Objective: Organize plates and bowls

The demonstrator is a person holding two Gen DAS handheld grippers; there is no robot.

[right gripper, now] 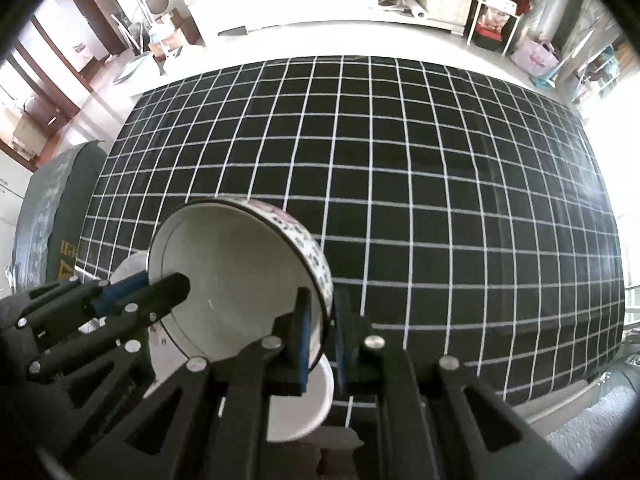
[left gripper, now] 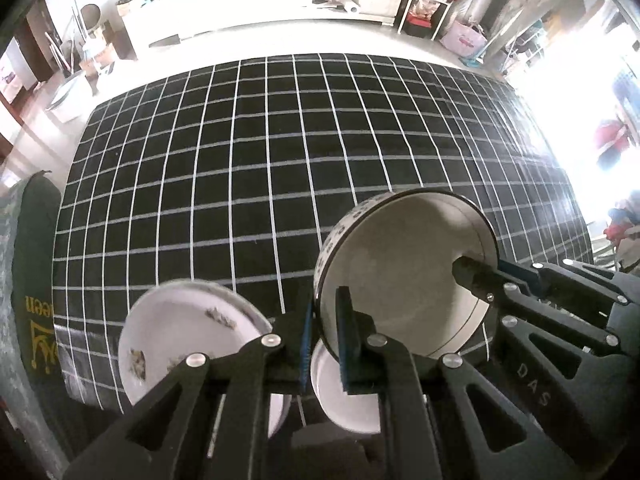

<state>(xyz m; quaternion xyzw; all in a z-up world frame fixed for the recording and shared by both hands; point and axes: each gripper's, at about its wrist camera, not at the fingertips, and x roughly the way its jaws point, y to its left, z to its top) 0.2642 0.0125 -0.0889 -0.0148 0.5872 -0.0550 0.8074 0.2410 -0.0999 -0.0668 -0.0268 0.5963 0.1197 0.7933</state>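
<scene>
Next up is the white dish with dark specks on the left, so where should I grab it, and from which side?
Take the speckled dish by its thin rim, one finger inside and one outside. It looks shallow and tipped, its inside facing the left wrist camera, so the near-left edge is exposed. Come from the left: the patterned bowl, pinched by the left gripper and right gripper, crowds its right side.

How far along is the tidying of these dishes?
Nothing looks stacked yet. In hand: both the left gripper and right gripper have their jaws clamped on the rim of the tilted floral-patterned white bowl. Left to do: the speckled white plate and plain white bowl below.
</scene>
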